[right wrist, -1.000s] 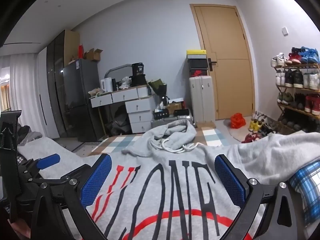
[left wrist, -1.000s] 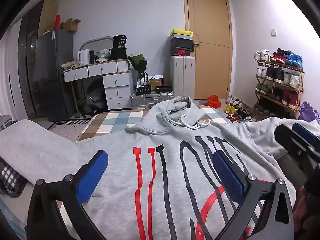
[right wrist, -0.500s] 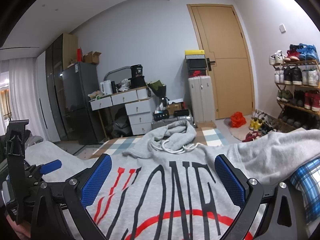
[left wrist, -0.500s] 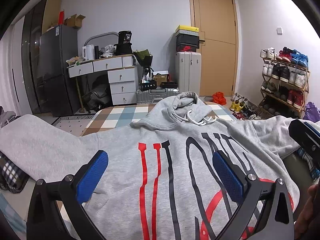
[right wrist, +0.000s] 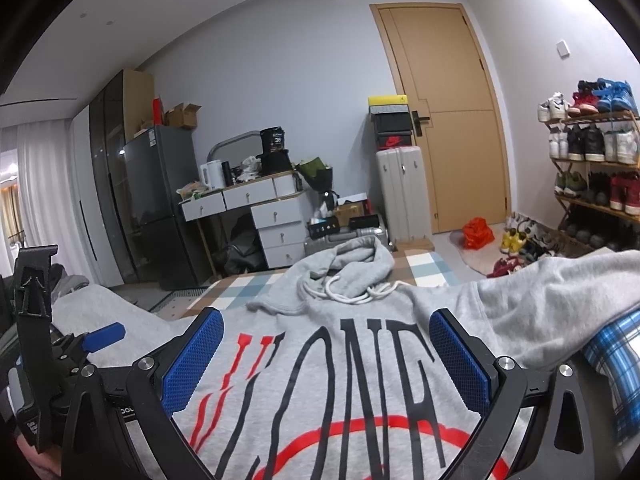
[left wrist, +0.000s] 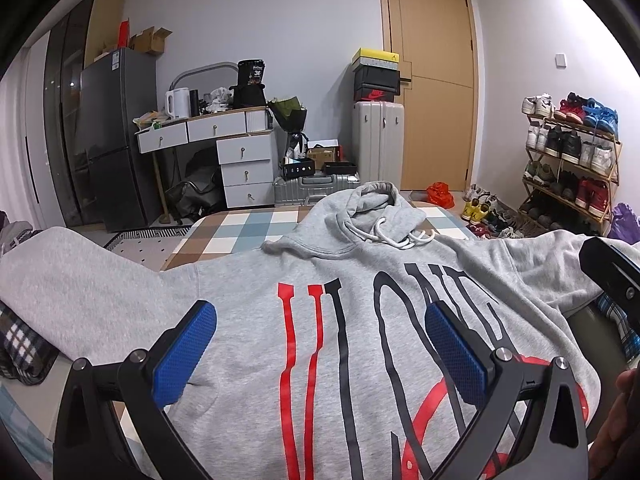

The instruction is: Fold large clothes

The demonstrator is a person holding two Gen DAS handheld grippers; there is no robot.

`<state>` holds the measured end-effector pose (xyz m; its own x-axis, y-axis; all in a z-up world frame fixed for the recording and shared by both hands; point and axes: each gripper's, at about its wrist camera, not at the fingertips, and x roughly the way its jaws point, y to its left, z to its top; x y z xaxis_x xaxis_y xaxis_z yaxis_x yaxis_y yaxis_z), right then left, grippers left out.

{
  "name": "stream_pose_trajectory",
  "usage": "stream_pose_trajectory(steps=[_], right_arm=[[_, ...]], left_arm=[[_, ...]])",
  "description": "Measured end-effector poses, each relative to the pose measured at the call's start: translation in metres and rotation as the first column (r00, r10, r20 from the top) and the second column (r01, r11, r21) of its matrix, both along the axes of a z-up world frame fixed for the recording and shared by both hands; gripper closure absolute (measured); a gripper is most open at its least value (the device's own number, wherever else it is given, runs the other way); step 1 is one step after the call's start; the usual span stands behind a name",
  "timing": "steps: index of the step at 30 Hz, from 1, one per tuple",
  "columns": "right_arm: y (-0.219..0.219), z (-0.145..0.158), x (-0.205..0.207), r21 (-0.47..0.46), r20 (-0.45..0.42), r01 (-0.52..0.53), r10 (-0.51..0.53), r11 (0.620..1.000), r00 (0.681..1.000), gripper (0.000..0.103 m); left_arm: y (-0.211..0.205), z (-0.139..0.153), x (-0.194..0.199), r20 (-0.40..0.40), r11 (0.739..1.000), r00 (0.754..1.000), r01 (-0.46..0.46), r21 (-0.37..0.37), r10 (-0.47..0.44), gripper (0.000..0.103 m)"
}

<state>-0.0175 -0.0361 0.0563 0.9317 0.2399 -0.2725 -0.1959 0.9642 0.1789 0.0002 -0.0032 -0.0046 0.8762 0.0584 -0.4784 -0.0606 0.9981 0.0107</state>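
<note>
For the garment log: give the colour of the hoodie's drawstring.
White drawstring on the grey hoodie; clearest in the left wrist view.

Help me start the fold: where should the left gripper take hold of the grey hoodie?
Judging by its pose, grip the outstretched left sleeve near its end, coming from the outer left. The hoodie lies face up with sleeves spread, so that sleeve folds inward first.
</note>
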Motion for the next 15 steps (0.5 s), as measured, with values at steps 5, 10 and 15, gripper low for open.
stream_pose_trajectory(steps=[5, 10, 15], right_arm=[[0.0001, -0.001, 0.0001, 0.0, -0.001, 0.004, -0.004, 1.0, 1.0, 0.0], [0.0, -0.0014, 0.0004, 0.002, -0.002, 0.003, -0.003, 1.0, 1.0, 0.0], [-0.0002, -0.0016, 0.0003, 0.003, -0.003, 0.002, -0.002, 1.0, 1.0, 0.0]], left_arm=[[0.0004, -0.0021, 0.0002, -0.003, 1.0, 1.0, -0.003, -0.001, 0.003, 0.001], [0.0025, -0.0034, -0.0004, -0.005, 1.0, 1.0, -0.003, 0.0, 0.003, 0.001], [0.0031, -0.0028, 0.0003, -0.008, 1.0, 1.0, -0.001, 0.0, 0.001, 0.001]])
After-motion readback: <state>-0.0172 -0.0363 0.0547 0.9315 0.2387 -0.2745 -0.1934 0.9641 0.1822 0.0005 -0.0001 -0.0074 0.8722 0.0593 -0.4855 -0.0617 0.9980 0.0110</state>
